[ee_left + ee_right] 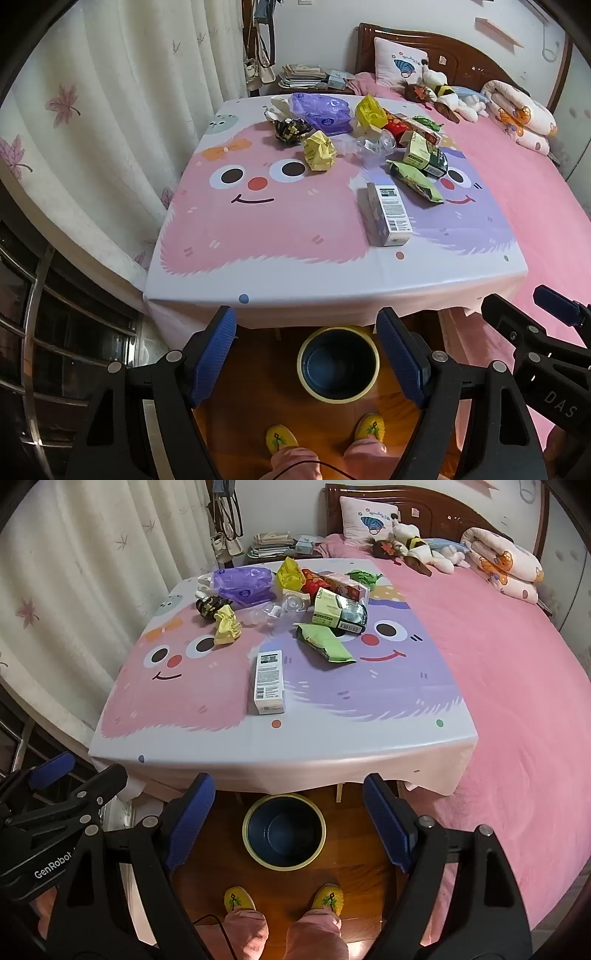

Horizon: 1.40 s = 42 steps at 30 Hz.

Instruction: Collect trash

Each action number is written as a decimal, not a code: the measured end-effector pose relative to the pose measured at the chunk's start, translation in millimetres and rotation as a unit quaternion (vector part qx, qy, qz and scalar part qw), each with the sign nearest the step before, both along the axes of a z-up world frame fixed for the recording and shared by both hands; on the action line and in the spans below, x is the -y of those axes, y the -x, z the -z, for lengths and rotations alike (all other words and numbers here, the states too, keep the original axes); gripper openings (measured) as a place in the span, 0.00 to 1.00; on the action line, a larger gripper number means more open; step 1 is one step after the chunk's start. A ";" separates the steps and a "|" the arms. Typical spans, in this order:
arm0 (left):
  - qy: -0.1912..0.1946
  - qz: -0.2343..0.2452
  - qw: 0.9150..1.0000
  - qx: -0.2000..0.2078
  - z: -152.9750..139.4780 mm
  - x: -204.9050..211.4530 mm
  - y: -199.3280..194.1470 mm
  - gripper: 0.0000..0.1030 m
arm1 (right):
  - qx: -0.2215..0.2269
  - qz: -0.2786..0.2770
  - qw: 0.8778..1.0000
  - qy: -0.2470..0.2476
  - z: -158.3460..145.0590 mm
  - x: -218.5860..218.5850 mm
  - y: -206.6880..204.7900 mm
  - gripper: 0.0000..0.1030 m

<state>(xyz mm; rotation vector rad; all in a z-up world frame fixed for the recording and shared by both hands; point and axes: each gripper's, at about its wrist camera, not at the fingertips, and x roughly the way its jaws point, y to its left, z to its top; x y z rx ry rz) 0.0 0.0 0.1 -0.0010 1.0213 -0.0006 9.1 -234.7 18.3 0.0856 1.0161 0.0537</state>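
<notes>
Left gripper (308,352): blue-padded fingers (212,356) spread wide, nothing between them and nothing touched; held over the floor just short of the table's near edge. Right gripper (288,823): fingers (388,821) equally wide apart, likewise empty, at about the same height beside the left one. Directly below both, framed between each pair of fingers, stands a round bin (338,363) with a dark blue inside and a pale yellow rim, upright on the wooden floor, partly tucked under the table edge; it looks empty, though the bottom is dim. The person's feet in yellow slippers (238,899) stand just behind the bin. Table (332,291) carries a cloth printed with pink and purple cartoon faces. Nearest trash item: a white carton (269,681) lying flat, alone, toward mid-table; long axis runs away from the near edge toward the far side, barcode end farthest from the grippers. Behind it a green foil packet (323,644) lies slantwise, long axis angled to the far left. Further back, a close heap: crumpled yellow wrapper (227,624), black-and-gold wrapper (208,605), purple plastic bag (242,583), clear plastic pieces (280,607), green-and-black box (338,611). A pink bed (517,701) lies to the right of the table.
</notes>
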 end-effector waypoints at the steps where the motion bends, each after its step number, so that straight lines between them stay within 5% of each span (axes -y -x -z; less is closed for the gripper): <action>1: 0.000 0.000 1.000 0.000 0.0 0.0 0.0 0.78 | 0.001 0.000 1.000 0.001 -0.2 -0.1 0.1 0.78; 42: 0.028 -0.005 1.000 -0.006 1.1 0.5 -1.3 0.78 | 0.005 -0.015 1.000 -0.001 -0.8 -6.9 -10.3 0.78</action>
